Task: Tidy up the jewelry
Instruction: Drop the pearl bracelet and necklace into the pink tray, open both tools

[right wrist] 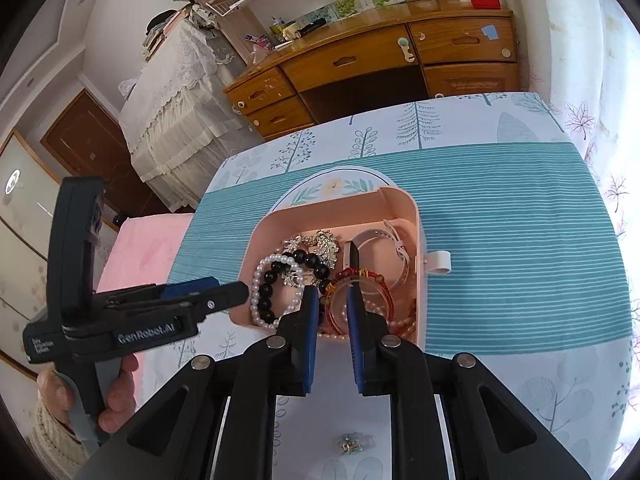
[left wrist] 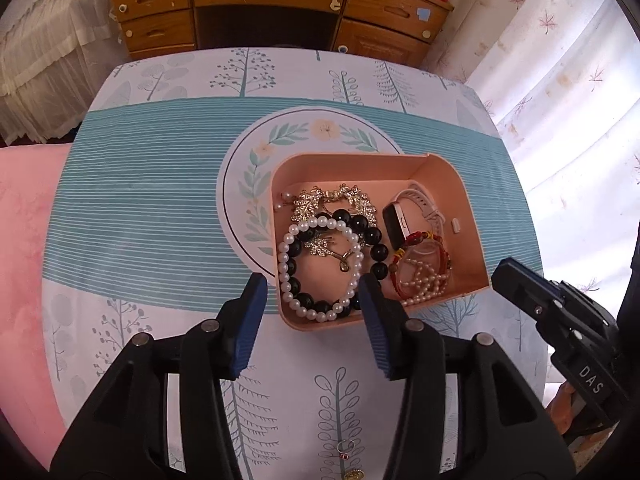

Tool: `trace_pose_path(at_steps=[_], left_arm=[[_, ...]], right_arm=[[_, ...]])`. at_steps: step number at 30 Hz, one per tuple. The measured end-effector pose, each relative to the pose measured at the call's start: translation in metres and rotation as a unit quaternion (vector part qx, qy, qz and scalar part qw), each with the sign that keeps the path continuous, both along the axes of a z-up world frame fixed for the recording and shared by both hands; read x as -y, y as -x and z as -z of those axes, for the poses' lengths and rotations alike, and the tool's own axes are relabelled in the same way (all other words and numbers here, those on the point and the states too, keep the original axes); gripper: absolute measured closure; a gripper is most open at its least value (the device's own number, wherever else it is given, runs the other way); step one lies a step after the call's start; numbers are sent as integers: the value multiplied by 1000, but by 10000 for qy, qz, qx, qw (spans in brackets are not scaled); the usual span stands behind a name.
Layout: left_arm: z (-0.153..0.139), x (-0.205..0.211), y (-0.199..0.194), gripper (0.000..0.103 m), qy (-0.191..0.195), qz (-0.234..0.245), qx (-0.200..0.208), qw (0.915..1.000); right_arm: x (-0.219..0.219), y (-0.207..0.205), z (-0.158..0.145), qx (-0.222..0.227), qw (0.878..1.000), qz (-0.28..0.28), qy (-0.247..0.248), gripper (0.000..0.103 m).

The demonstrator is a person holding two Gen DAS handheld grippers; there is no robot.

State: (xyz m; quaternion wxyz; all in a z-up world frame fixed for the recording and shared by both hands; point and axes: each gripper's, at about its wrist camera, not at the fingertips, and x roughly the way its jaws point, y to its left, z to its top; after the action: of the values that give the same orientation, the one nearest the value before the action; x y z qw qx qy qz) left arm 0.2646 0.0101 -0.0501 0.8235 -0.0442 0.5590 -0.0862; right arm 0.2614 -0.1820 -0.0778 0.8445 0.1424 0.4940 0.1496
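Observation:
A pink jewelry box [left wrist: 440,168] [right wrist: 348,204] stands open on the patterned tablecloth. It holds a pearl bracelet [left wrist: 285,256] [right wrist: 262,264], a black bead bracelet [left wrist: 376,240] [right wrist: 266,292], a rhinestone necklace [left wrist: 320,200] [right wrist: 320,244], a white watch [left wrist: 416,200] [right wrist: 384,240] and red bead bracelets [left wrist: 420,240] [right wrist: 360,274]. My left gripper [left wrist: 312,292] is open and empty just above the box's near edge. My right gripper [right wrist: 332,304] is narrowly open and empty over the box's near side. A small ring [left wrist: 345,446] and a hair clip [right wrist: 352,446] lie on the cloth near me.
A wooden desk [left wrist: 272,4] [right wrist: 380,60] stands behind the table. A pink cloth [left wrist: 24,260] [right wrist: 140,248] lies to the left. White curtains [left wrist: 560,100] hang on the right. The box's white latch [right wrist: 438,262] sticks out on its right side.

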Motion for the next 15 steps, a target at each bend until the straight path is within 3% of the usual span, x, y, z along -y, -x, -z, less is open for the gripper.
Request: trace_pose_path(at_steps=[9, 15], left_arm=[[-12, 3, 49, 58, -242, 236, 446, 9984], [-9, 3, 85, 58, -273, 362, 399, 9982]], right_arm=[[1, 39, -2, 72, 9997, -97, 207, 89], [1, 73, 1, 46, 9993, -143, 333, 89]])
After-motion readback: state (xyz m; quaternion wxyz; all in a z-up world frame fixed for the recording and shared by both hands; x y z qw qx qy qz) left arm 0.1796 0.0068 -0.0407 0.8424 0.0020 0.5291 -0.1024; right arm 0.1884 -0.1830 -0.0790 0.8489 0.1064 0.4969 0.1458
